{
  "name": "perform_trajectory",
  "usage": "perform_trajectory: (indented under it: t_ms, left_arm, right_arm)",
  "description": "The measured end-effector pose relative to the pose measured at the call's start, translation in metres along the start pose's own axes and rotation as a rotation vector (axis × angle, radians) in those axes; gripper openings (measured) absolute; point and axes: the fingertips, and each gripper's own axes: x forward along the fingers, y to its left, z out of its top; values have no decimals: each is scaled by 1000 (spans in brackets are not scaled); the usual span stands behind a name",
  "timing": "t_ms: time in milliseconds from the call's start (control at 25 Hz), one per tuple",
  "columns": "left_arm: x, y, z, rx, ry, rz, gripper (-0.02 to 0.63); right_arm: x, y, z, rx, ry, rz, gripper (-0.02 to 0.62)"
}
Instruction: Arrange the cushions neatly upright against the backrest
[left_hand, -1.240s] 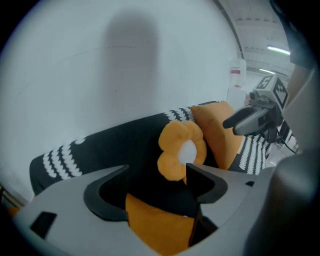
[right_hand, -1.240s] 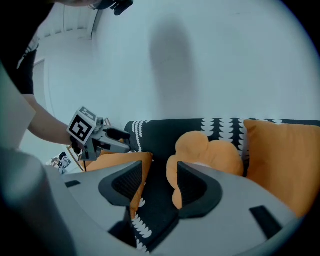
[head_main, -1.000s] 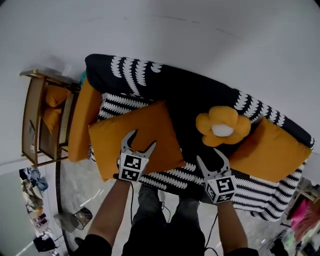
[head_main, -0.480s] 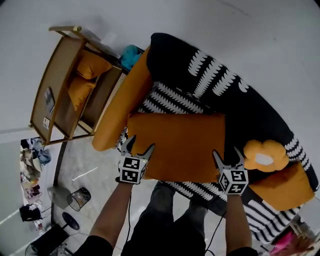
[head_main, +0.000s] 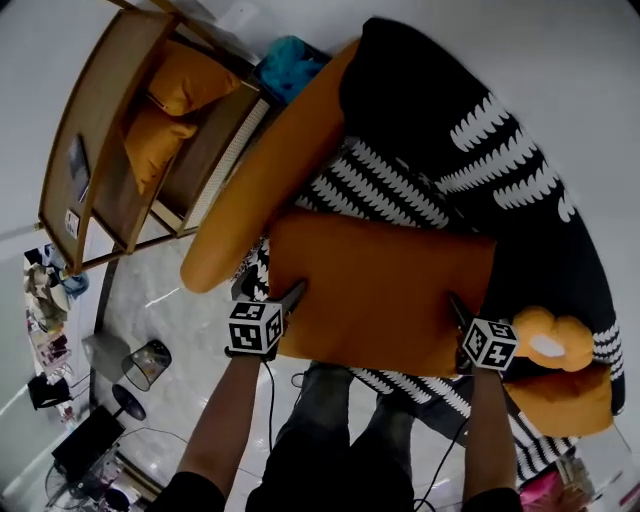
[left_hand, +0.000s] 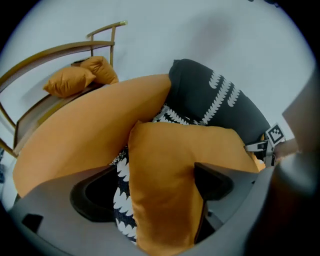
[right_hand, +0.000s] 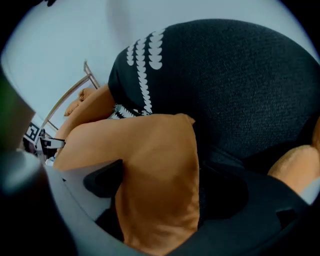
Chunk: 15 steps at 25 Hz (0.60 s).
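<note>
Straddling the orange cushion (head_main: 385, 290), the left gripper (head_main: 272, 292) (at its 8 o'clock) and right gripper (head_main: 462, 310) (4 o'clock) have jaws spread, just opened wider, not pinching; it rests on the sofa seat (head_main: 372, 186).

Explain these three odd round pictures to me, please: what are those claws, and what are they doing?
No robot here: a person holds a two-jaw gripper in each hand. One picture comes from a camera on the person's head, looking down; the other two ride on the left gripper and the right gripper. Below lies a black-and-white sofa with an orange cushion and a flower-shaped cushion. Both grippers' jaws have just been opening; each straddles one end of the orange cushion without pinching it.
</note>
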Motion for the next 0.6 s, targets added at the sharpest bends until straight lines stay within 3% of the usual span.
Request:
perform_trajectory:
  t_ms: [160, 400, 520, 560, 600]
  left_arm:
    - [19, 5, -11, -84, 39, -44, 518]
    - [32, 3, -11, -71, 62, -89, 535]
    - [31, -3, -12, -109, 60, -134, 534]
    - [30, -13, -12, -135, 54, -174, 520]
    - [30, -24, -11, -151, 46, -210, 400]
  right_arm:
    - [20, -11, -12, 122, 48, 26, 533]
    - [28, -12, -14, 147, 65, 108, 549]
    - [26, -9, -13, 168, 65, 144, 548]
    - [24, -7, -13, 179, 60, 166, 546]
    - [22, -4, -12, 185, 49, 188, 525]
